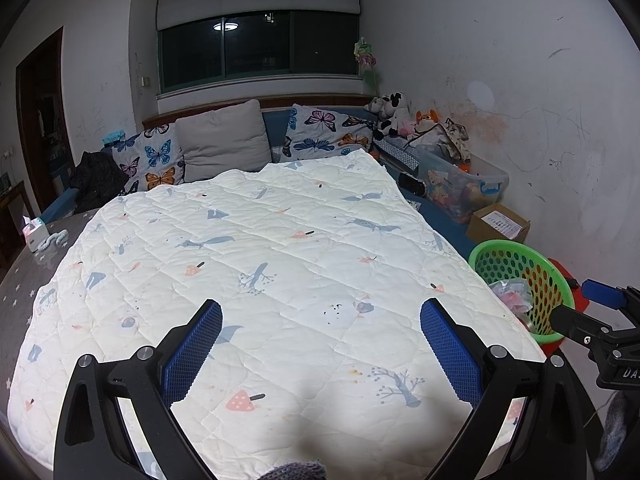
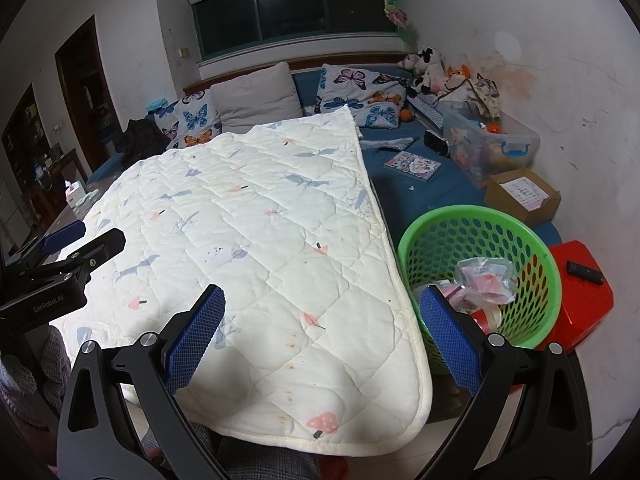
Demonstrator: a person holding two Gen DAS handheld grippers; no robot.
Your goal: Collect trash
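Observation:
A green perforated basket (image 2: 472, 210) stands on the floor at the bed's right side. Crumpled plastic wrappers (image 2: 484, 276) lie inside it. My right gripper (image 2: 322, 296) is open and empty; its left finger hovers over the white quilt's corner and its right finger sits just in front of the basket. My left gripper (image 1: 320, 312) is open over the middle of the quilt (image 1: 280, 240), holding nothing. In the left wrist view the basket (image 1: 500, 244) and its wrappers (image 1: 510, 294) appear at the right, with the right gripper (image 1: 576, 304) beside them. No loose trash shows on the quilt.
A red stool (image 2: 588, 300) with a black remote (image 2: 584, 272) stands right of the basket. Behind it are a cardboard box (image 2: 520, 196) and a clear toy bin (image 2: 488, 144). A sticker book (image 2: 412, 165) lies on the blue mattress. Pillows (image 1: 224, 140) line the headboard. A tissue box (image 1: 36, 234) sits far left.

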